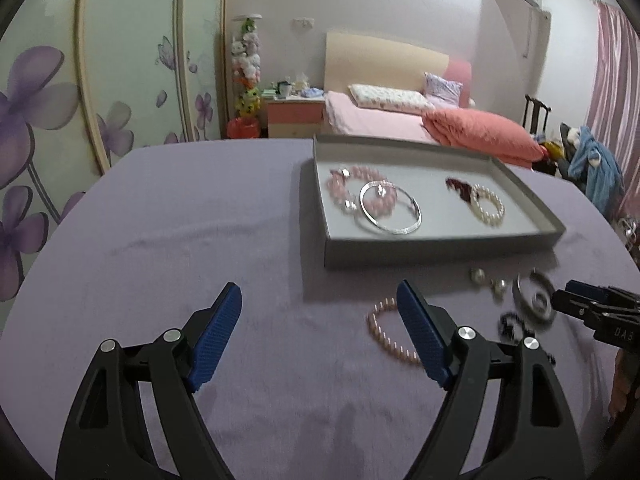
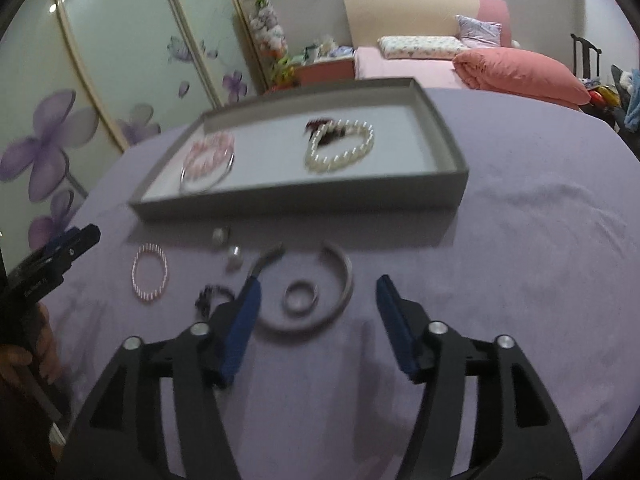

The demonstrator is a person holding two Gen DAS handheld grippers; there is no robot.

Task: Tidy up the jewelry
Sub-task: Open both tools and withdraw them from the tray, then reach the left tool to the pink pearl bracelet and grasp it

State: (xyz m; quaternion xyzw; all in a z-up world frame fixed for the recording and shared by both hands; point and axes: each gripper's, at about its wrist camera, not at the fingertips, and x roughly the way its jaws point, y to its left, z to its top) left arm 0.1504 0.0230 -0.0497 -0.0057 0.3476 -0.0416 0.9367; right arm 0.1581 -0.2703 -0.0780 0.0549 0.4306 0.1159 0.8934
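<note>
The round bench draped in lilac velvety cloth (image 1: 168, 248) carries a shallow grey cardboard tray (image 1: 436, 250), in which a pink bead bracelet (image 1: 346, 184), a thin silver bangle (image 1: 390, 208), a white pearl bracelet (image 1: 488, 204) and a small dark red piece (image 1: 458, 188) are already laid. In front of the tray, loose on the cloth, are seen a grey open bangle (image 2: 344, 280) with a small grey ring (image 2: 300, 298) inside its curve, a pale pink pearl bracelet (image 2: 150, 272), a small dark beaded piece (image 2: 208, 294) and two small pearly items (image 2: 230, 248). The right claw (image 2: 318, 300) is held wide over the open bangle and ring, empty; the left claw (image 1: 320, 312) is likewise wide and empty, beside the pink pearl bracelet. It is judged that the ring could be swept away or pinched together with the bangle, or the soft cloth snagged. On the right claw, white characters (image 1: 625, 335) resembling "DA5" can be read; other lettering is too blurred.
</note>
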